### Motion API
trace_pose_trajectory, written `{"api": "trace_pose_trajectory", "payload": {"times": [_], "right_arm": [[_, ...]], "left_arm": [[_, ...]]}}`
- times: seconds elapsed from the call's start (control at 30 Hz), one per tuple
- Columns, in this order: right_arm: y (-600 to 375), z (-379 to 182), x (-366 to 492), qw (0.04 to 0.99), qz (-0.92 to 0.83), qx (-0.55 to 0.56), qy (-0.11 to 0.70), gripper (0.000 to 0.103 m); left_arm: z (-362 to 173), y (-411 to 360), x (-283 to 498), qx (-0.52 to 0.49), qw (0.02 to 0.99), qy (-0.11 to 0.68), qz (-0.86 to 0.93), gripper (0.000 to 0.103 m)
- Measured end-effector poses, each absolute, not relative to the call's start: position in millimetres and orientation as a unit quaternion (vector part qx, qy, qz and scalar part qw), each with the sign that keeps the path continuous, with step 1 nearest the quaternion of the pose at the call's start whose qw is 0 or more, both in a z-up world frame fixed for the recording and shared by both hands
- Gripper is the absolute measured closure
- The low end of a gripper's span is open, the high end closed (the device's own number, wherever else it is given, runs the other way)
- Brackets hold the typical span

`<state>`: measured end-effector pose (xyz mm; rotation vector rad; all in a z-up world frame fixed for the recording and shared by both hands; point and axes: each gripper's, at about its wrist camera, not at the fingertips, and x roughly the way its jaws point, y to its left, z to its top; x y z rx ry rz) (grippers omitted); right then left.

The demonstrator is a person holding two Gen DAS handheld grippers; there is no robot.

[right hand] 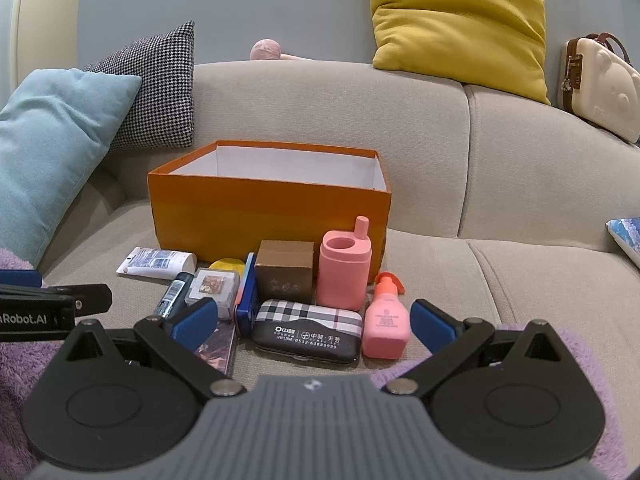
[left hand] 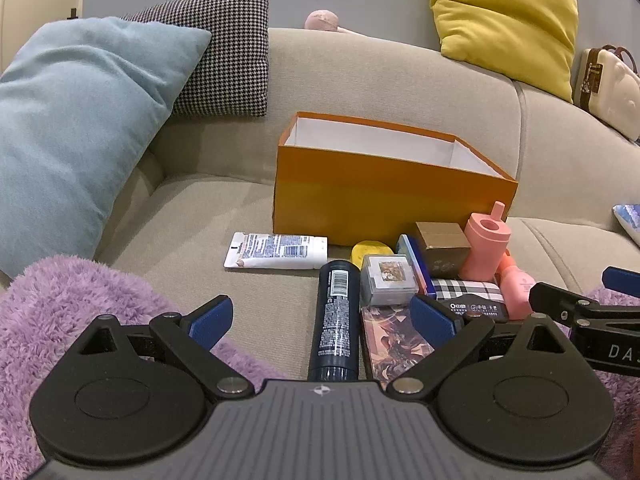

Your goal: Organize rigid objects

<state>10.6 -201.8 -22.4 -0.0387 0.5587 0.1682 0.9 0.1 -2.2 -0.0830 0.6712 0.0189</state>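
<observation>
An open orange box (left hand: 384,196) (right hand: 268,216) stands on the grey sofa seat, its white inside showing nothing. In front of it lie a white tube (left hand: 276,251) (right hand: 156,263), a dark blue spray can (left hand: 335,320) (right hand: 173,294), a clear square case (left hand: 387,280) (right hand: 212,286), a brown cube box (left hand: 442,248) (right hand: 285,266), a pink cup with spout (left hand: 485,246) (right hand: 345,268), a pink pump bottle (right hand: 385,322) and a plaid glasses case (right hand: 308,332) (left hand: 468,294). My left gripper (left hand: 322,320) is open over the spray can. My right gripper (right hand: 314,324) is open over the glasses case.
A light blue pillow (left hand: 76,128), a houndstooth pillow (left hand: 228,52) and a yellow pillow (right hand: 460,20) lean on the sofa back. A cream case (right hand: 604,88) sits at the right. A purple fuzzy blanket (left hand: 72,320) covers the near edge. A patterned flat card (left hand: 396,340) lies near the can.
</observation>
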Motion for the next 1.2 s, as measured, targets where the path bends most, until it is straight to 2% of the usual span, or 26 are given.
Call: {"api": "trace_pose_trajectory", "payload": {"times": [0.03, 0.07, 0.13, 0.33, 0.5, 0.53, 0.57, 0.63, 0.7, 0.73, 0.77, 0.97, 1.13, 1.2], "right_arm": [[-201.8, -22.8, 10.8, 0.957, 0.082, -0.019, 0.276, 0.001], [-201.6, -22.7, 11.0, 0.957, 0.082, -0.019, 0.277, 0.001], [-201.4, -23.4, 11.9, 0.956, 0.082, -0.019, 0.281, 0.001], [-195.1, -27.8, 19.7, 0.946, 0.106, -0.018, 0.307, 0.003], [-185.3, -36.5, 28.8, 0.931, 0.131, -0.024, 0.339, 0.020], [-184.7, -37.4, 31.3, 0.929, 0.140, -0.019, 0.343, 0.023], [-184.6, -38.4, 33.6, 0.926, 0.146, -0.015, 0.348, 0.030], [-184.7, -40.4, 39.8, 0.921, 0.149, -0.010, 0.361, 0.034], [-184.7, -44.6, 48.1, 0.913, 0.150, -0.006, 0.380, 0.046], [-184.3, -47.5, 53.2, 0.908, 0.149, -0.006, 0.392, 0.049], [-184.1, -50.6, 57.9, 0.903, 0.147, -0.007, 0.404, 0.052], [-179.6, -68.9, 83.5, 0.882, 0.136, -0.020, 0.452, 0.052], [-197.7, -78.3, 97.8, 0.878, 0.113, 0.031, 0.464, 0.052], [-204.6, -81.2, 101.3, 0.874, 0.110, 0.057, 0.470, 0.052]], "left_arm": [[-2.6, 0.9, 1.3, -0.044, 0.942, 0.332, 0.009, 0.000], [-3.4, 1.7, 2.1, -0.049, 0.940, 0.338, 0.007, 0.007], [-5.3, 4.4, 3.6, -0.062, 0.932, 0.356, 0.006, 0.013], [-9.6, 5.8, 5.3, -0.076, 0.933, 0.353, -0.003, 0.015], [-13.2, 5.8, 11.7, -0.089, 0.924, 0.371, -0.022, 0.021], [-13.5, 5.2, 13.5, -0.089, 0.922, 0.375, -0.029, 0.027], [-14.2, 4.2, 16.2, -0.093, 0.919, 0.381, -0.047, 0.037], [-18.3, 0.5, 25.5, -0.104, 0.906, 0.403, -0.083, 0.044], [-23.7, -5.0, 35.1, -0.092, 0.895, 0.427, -0.093, 0.052], [-26.8, -8.2, 39.9, -0.089, 0.891, 0.436, -0.096, 0.054], [-30.3, -11.0, 45.7, -0.091, 0.885, 0.447, -0.098, 0.054], [-53.6, -21.9, 78.0, -0.112, 0.856, 0.494, -0.104, 0.054], [-73.6, -25.8, 95.5, -0.119, 0.836, 0.530, -0.072, 0.054], [-79.9, -27.7, 100.1, -0.121, 0.829, 0.542, -0.067, 0.048]]}}
